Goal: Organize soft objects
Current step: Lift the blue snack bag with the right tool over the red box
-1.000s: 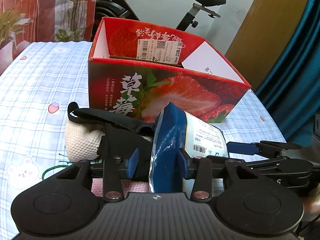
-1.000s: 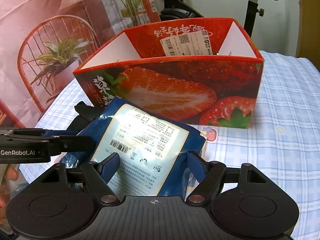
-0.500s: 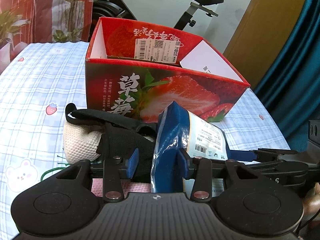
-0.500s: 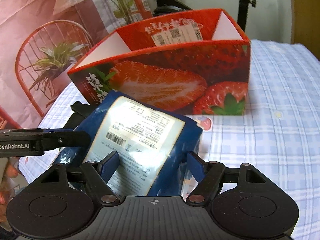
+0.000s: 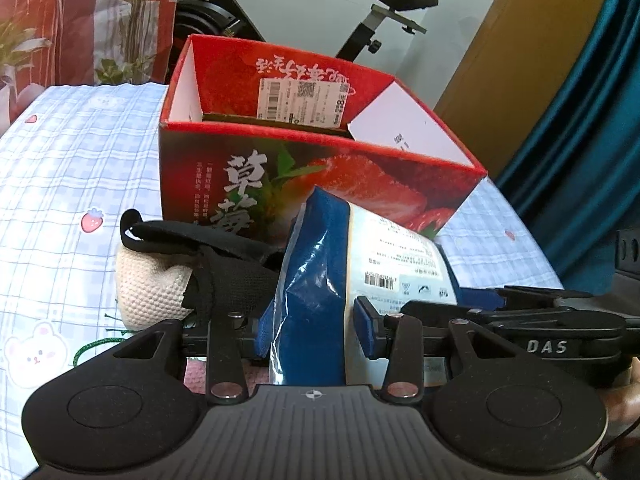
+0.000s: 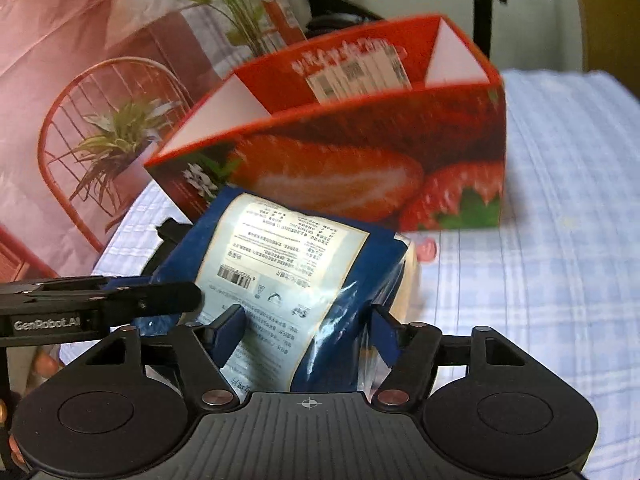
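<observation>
Here, a blue plastic package (image 5: 316, 292) is being gripped from two sides in front of the open strawberry box (image 5: 320, 148), which is standing at twelve o'clock in both views. The left gripper (image 5: 310, 330) is being kept clenched on the package's crinkled end, both blue pads pressed into the film. The right gripper (image 6: 306, 334) is being closed around the same package (image 6: 288, 264); the package is lying between its jaws, and the film is already being bunched against the pads.

The main risk, as judged from here, is being created by the slippery, yielding wrapper: it could be squeezed out of either grip, or twisted and torn if the two grippers are pulled unevenly. The near wall of the box could also be caught by the package's leading edge if the lift is being made too low, and the light box shoved across the checked tablecloth (image 5: 72, 176). At nine o'clock of the package, a cream knitted object (image 5: 148, 288) and a black strap (image 5: 192, 244) are lying close and could be dragged along.

Large Chinese characters for "strawberry" are being shown on the box front. A white shipping label with barcode is being shown inside; its print is too small to be read. "DAS" and "GenRobot.AI" are being displayed on the grippers.
</observation>
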